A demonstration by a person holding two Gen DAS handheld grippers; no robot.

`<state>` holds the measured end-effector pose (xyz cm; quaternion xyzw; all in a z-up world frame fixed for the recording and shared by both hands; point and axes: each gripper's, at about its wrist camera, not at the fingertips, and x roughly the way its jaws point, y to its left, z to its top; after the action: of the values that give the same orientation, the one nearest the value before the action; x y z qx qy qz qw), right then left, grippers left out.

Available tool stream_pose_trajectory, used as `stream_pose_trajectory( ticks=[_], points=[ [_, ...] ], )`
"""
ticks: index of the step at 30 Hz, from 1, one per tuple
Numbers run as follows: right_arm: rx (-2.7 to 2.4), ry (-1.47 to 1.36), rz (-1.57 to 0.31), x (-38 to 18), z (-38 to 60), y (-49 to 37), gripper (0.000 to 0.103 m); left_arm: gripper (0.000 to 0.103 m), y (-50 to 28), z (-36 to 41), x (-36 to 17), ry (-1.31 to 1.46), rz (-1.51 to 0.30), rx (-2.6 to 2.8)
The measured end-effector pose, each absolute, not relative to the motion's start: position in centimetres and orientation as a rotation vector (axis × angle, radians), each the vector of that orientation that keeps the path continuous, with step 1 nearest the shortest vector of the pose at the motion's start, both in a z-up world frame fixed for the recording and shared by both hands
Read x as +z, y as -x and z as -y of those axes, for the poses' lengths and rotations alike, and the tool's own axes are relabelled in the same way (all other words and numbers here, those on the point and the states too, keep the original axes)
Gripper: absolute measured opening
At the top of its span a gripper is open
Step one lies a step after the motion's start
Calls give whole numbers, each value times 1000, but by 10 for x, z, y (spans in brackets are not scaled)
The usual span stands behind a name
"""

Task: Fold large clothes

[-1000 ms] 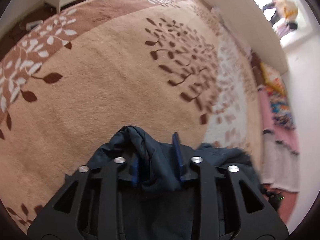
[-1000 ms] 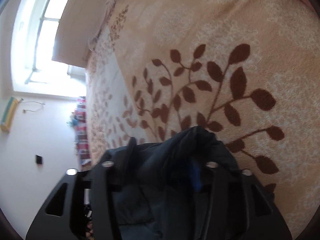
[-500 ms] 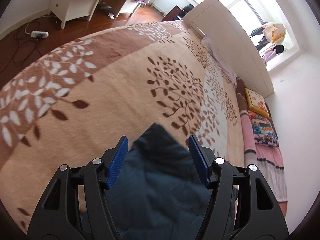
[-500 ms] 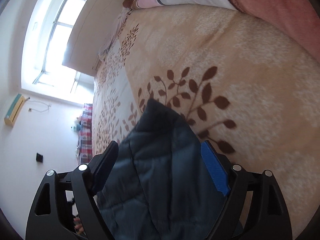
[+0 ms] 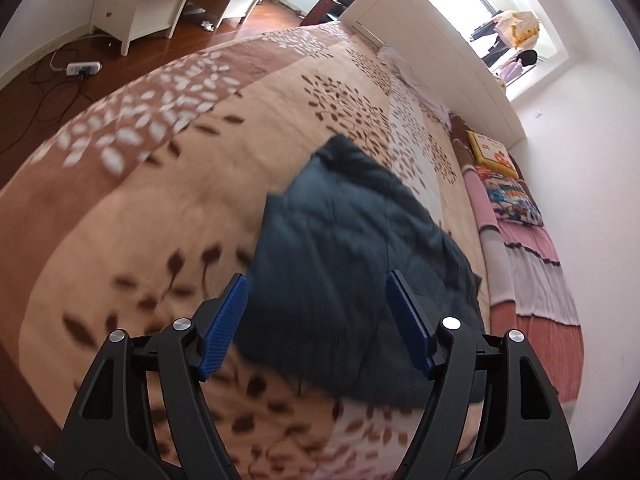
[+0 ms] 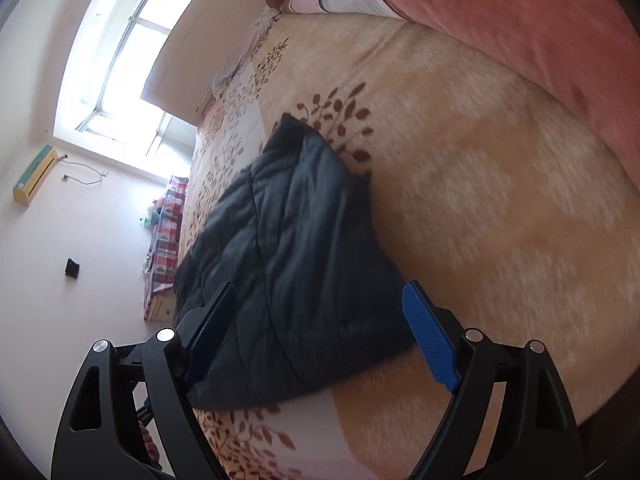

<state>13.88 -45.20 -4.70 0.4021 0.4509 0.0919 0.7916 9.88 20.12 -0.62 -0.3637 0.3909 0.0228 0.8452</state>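
Observation:
A dark blue quilted jacket [image 5: 352,248] lies folded into a thick pad on the beige leaf-patterned bedspread [image 5: 168,184]. In the right wrist view the same jacket [image 6: 296,248] stretches away toward the far edge of the bedspread [image 6: 500,208]. My left gripper [image 5: 320,320] hovers above the jacket's near end; its jaws are opening and hold nothing. My right gripper [image 6: 320,324] stands open above the jacket's near edge, its blue pads [image 6: 430,340] clear of the cloth.
A pink and red blanket [image 5: 532,300] and patterned pillows [image 5: 508,196] line one side of the bed, under a white headboard [image 5: 436,48]. A white nightstand [image 5: 132,8], a checked table and a power strip [image 5: 82,68] stand on the wooden floor beyond the bed.
Both grippers let go of the jacket, opened wide and drew back and up. The jacket now lies flat on the bedspread, farther from both cameras.

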Motion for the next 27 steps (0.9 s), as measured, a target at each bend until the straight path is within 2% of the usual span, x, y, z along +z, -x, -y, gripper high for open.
stream_pose_trajectory(
  ticks=[8,13,27],
  points=[
    [230,-955,-1047,-84,439,-90,83,79,-54,-179,-51,928,-868,14],
    [242,-1028,-1035,-94,430,-89,83,80,-69,-164,-81,1041,-889,10],
    [239,-1090,-1018,-113,407,-124,85,82,-114,-153,-111,1087,-852,101]
  ],
)
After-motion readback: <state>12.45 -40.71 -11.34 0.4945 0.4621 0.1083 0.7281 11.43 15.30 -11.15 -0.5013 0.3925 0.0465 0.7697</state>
